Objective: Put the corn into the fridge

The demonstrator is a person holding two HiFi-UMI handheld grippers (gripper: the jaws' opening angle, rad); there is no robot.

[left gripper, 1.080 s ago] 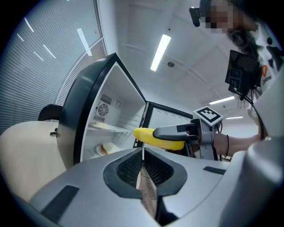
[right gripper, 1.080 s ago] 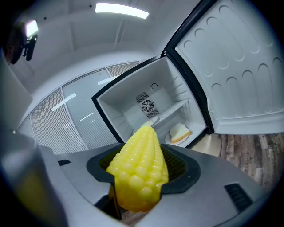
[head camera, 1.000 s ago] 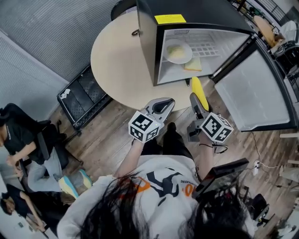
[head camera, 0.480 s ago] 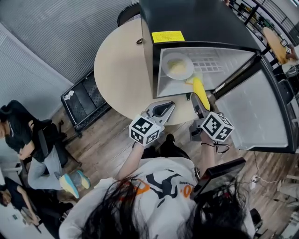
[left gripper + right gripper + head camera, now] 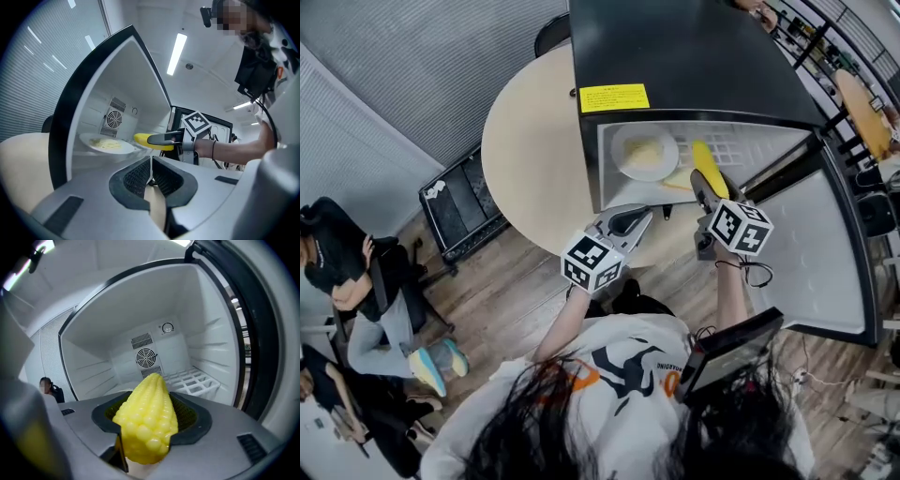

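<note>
Corn point(image 5: 146, 420) is in the right claw point(image 5: 703, 187), jaws spread wide and pressed on either side of the cob's thick half, tapered tip pointing into the fridge point(image 5: 694, 47). From the head view the cob sits just inside the open front, over the floor of the compartment and just beside the plate point(image 5: 642, 153) of food.

It looks light and stiff, probably a plastic cob, so weight shouldn't trouble this grip. The bumpy kernel rows ought to give the pads some bite. The taper is the catch: grabbed near the tip, it could squirt forward, so across the fat middle, where it's held now, looks like the right spot. It's round too, so it may roll once set down.

The left claw point(image 5: 151, 164) is closed with nothing in it, hovering at the edge of the worktop point(image 5: 530, 131) below the fridge opening.

A second ago the corn hung outside, over the worktop's rim in front of the fridge. Now it has crossed the threshold. The left claw has eased forward as well, shut throughout.
</note>
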